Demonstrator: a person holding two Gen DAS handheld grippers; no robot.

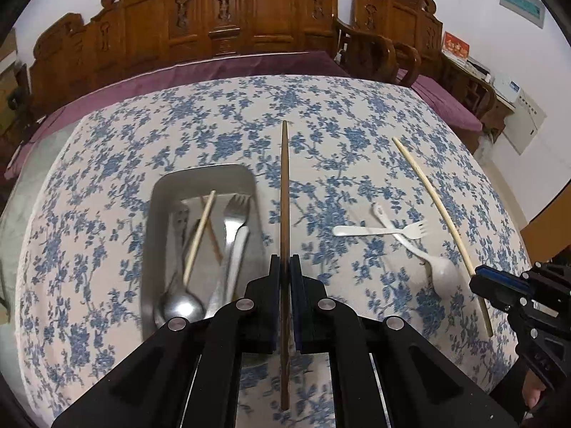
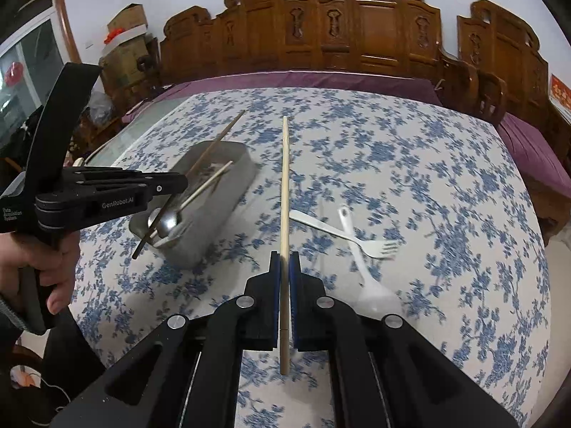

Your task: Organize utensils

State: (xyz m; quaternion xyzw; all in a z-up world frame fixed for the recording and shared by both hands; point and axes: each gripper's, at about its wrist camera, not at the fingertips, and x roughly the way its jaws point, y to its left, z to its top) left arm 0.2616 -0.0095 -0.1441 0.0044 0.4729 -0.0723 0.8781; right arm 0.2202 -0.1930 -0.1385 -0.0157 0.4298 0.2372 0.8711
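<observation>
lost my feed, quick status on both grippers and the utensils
Left gripper shut on dark chopstick. Right gripper shut on pale chopstick. Metal tray part-filled; white fork, white spoon outside.

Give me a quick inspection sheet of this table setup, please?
Surface: table with a blue-flowered cloth.
Job's things: metal tray holding a metal fork, metal spoon and pale chopstick; white plastic fork and white plastic spoon crossed on the cloth.
Clutter: nothing seen.
Grippers: left gripper shut on a dark chopstick; right gripper shut on a light chopstick.
Cables: nothing seen.
Surroundings: carved wooden bench, purple cushion.
</observation>
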